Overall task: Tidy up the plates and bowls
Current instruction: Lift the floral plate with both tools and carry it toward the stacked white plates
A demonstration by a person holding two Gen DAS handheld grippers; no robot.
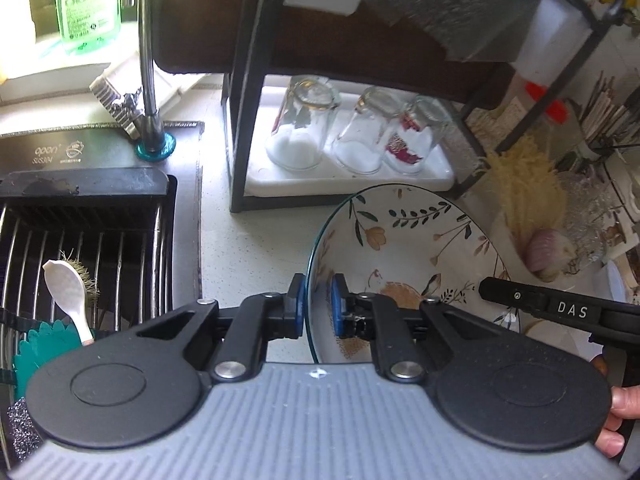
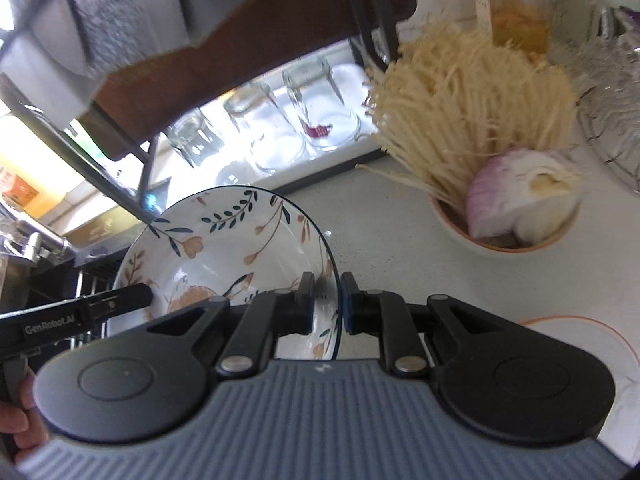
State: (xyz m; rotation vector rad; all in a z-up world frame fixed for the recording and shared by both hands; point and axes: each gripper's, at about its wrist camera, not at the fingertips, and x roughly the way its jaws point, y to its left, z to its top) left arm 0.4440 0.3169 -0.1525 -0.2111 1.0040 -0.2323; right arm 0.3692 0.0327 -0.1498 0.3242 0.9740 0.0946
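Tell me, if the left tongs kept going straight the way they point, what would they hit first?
The left tongs already pinch the flowered plate by its rim. Straight ahead lies the white tray of upturned glasses under the black rack, probably first, though depth is hard to judge.

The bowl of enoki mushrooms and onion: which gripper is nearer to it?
Right. The right gripper grips the floral plate on the rim nearest the bowl; the left gripper grips the far rim.

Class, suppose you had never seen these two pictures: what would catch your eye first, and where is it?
The floral plate stands out, gripped at opposite rims by the left gripper and right gripper above the counter. Behind it, three upturned glasses sit under a dark rack; a bowl of enoki mushrooms and onion stands right.
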